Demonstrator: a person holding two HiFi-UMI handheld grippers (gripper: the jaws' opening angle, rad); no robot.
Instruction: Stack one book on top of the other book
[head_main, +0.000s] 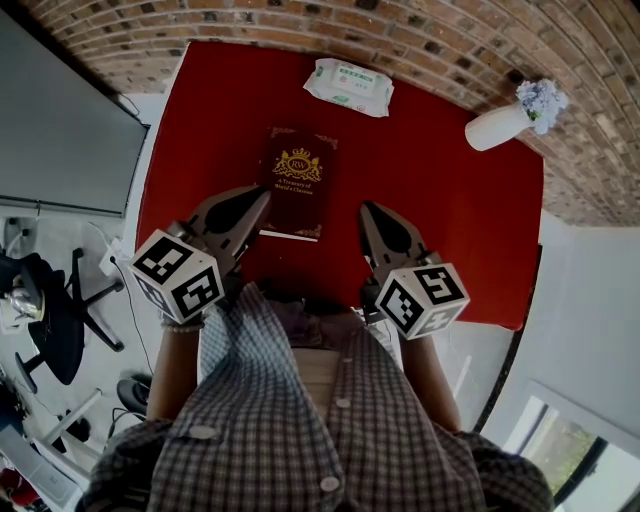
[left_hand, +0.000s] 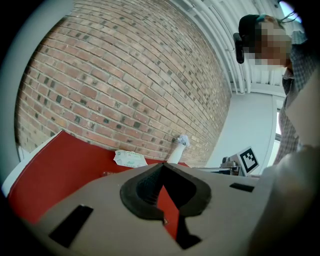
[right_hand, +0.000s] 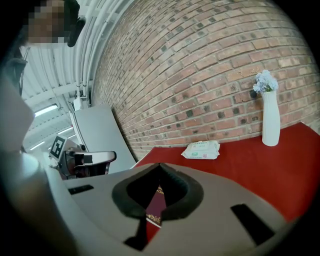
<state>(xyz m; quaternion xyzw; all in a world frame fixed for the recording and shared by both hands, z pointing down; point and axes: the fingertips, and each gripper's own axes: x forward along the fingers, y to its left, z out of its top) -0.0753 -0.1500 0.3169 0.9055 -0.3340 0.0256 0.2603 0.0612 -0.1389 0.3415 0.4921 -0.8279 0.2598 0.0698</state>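
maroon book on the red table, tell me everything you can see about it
The maroon book is closed, a hardcover by its look, with a gold crest, gold lettering and gold corner ornaments. It lies flat, cover up, on the red table, pale page edge toward the person. The left gripper and right gripper flank its near end.

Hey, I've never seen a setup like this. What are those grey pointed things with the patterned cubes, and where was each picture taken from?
There is no robot: a person holds tongs in each hand, and the cubes are part of them. The head view looks down from a camera on the person's head. The other two come from cameras riding on the left tongs and the right tongs, looking along their jaws. On the red table are a dark red book, a pack of wipes and a white vase with flowers. Both tongs are shut and hold nothing.
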